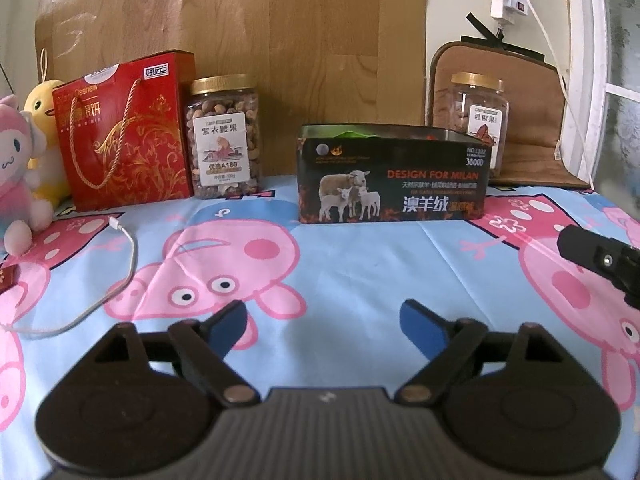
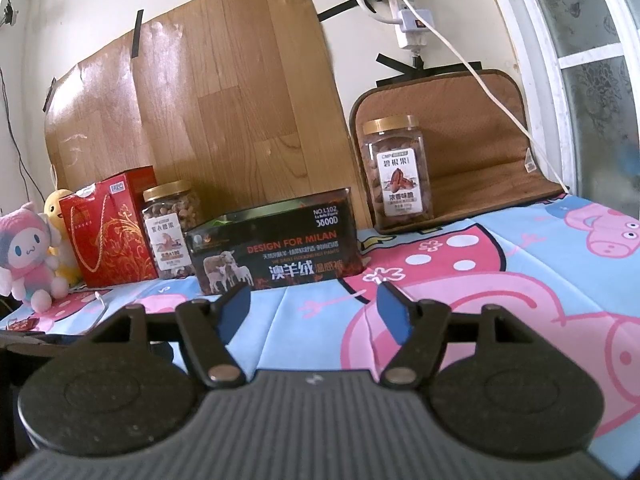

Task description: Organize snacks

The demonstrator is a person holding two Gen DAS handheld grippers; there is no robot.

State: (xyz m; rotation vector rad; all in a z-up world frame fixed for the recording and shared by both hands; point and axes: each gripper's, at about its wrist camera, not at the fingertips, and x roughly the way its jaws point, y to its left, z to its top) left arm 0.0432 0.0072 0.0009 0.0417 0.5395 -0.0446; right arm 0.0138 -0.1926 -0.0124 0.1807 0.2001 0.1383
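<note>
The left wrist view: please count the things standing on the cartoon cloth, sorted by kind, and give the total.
Nut jars with gold lids: 2, one by the red box, one on the brown mat
Red gift box: 1
Black tin: 1
Plush toys: 2, pink and yellow
Total: 6

Along the back edge of the bedspread, left to right: two plush toys, a gift bag, a nut jar, an open tin, and behind its right end, a second jar on a mat. A cable lies front-left.
</note>
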